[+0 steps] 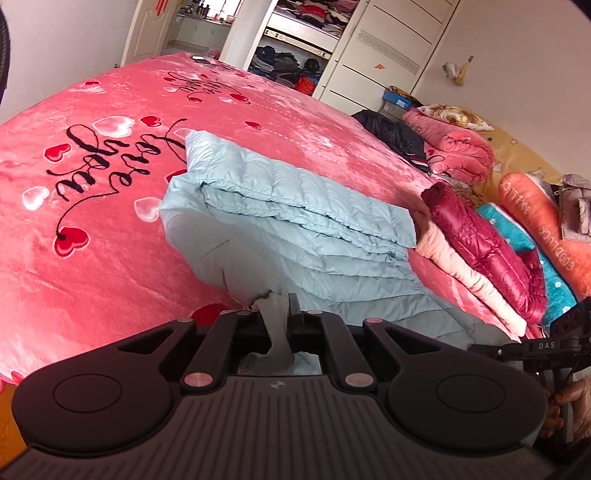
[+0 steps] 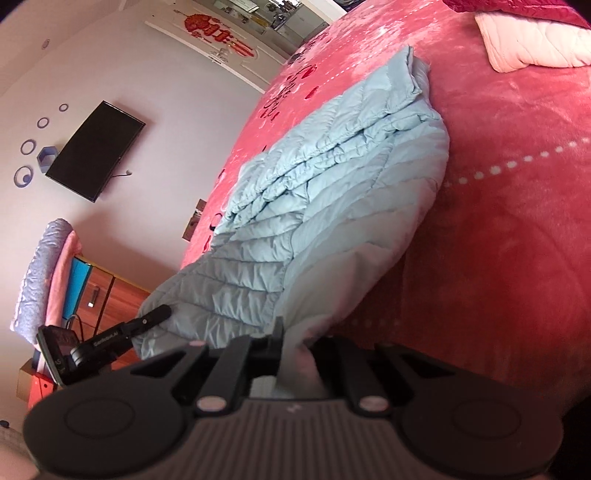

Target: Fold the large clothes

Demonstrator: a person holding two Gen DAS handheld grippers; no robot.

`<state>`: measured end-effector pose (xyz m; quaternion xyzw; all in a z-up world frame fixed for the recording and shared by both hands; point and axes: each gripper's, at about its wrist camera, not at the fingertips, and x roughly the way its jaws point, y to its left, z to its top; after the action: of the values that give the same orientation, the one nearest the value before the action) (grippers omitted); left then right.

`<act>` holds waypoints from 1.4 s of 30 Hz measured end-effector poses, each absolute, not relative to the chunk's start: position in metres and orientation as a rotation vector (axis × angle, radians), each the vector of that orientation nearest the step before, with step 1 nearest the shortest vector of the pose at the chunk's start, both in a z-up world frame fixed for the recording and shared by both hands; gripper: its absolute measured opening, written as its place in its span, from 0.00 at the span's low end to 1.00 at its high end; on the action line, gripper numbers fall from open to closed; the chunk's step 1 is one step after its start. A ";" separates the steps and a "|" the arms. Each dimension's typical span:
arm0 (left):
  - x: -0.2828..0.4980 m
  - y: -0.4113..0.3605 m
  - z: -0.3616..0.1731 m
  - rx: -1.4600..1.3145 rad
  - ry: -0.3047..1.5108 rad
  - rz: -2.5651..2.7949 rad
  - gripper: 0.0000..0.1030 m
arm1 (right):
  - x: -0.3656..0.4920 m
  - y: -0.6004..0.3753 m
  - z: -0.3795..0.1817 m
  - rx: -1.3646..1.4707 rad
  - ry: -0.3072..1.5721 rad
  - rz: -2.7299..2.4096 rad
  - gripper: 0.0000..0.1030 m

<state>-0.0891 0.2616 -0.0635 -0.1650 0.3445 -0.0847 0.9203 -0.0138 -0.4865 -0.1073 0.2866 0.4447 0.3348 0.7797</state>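
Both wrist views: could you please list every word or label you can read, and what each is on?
"Love you": blanket, black script.
"GOODLUCK": orange pillow.
"DAS": right gripper.
"GenRobot.AI": left gripper, barely legible.
More script on the far blanket and the red wall decal: unreadable.

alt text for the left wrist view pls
The left gripper is shut on the near edge of a light blue quilted down jacket, partly folded on a pink heart-print plush blanket. Beside it lies a stack of folded maroon and pale pink jackets.
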 end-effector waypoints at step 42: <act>0.110 0.321 -0.099 -0.755 0.659 0.062 0.08 | 0.167 -0.537 -0.138 1.280 0.720 0.643 0.04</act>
<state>0.1101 0.3209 -0.0993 -0.3620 0.3160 0.0299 0.8764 0.1672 -0.5366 -0.1382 0.5738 0.3226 0.2883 0.6954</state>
